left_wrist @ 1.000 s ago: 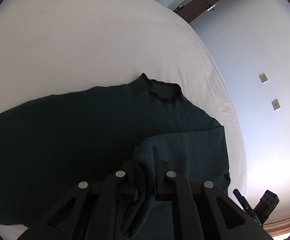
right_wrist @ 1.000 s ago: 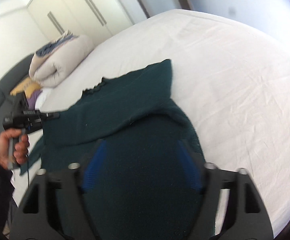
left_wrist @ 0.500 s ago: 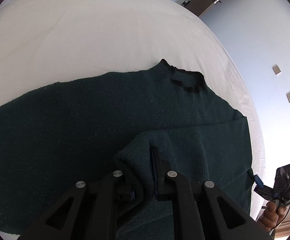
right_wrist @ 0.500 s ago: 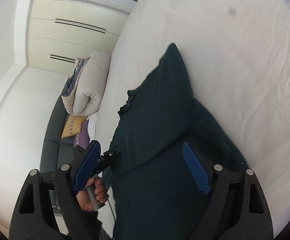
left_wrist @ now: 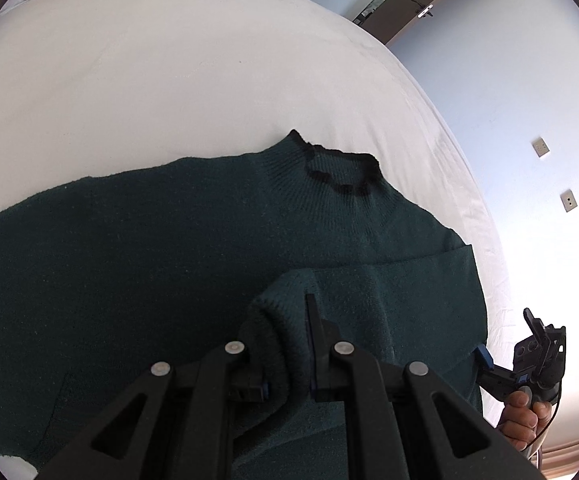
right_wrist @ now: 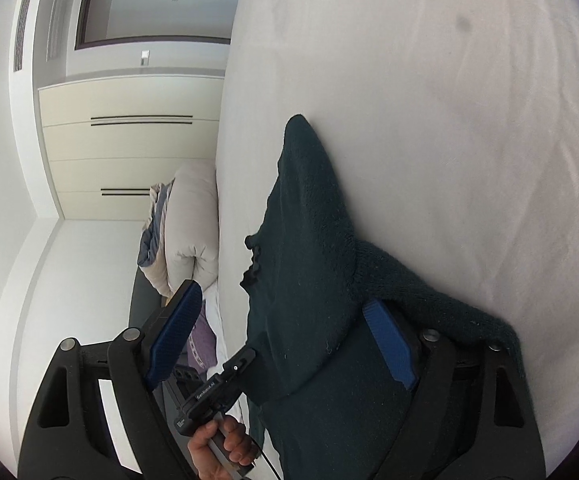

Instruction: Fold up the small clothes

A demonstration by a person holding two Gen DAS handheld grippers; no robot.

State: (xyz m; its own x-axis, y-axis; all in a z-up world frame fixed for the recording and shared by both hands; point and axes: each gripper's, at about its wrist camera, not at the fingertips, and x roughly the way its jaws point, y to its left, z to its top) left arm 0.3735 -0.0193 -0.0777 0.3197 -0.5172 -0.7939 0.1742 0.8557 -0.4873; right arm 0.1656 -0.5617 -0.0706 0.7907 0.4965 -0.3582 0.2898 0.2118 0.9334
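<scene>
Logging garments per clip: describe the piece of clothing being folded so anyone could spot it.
On the white bed lies one dark green knitted sweater, spread flat. Its ribbed neck has a black scalloped edge, and one sleeve is folded across the body.

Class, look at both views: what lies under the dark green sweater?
The sweater lies spread on a white bed sheet, which shows all round it. A folded-over sleeve covers part of the body. Whatever lies beneath the sweater's middle is hidden.

Sweater (left_wrist: 209,248): dark green knit, fuzzy, matt. Bed (left_wrist: 169,80) sheet: smooth white cloth. Hand-held gripper pads (right_wrist: 389,348): ribbed blue.
</scene>
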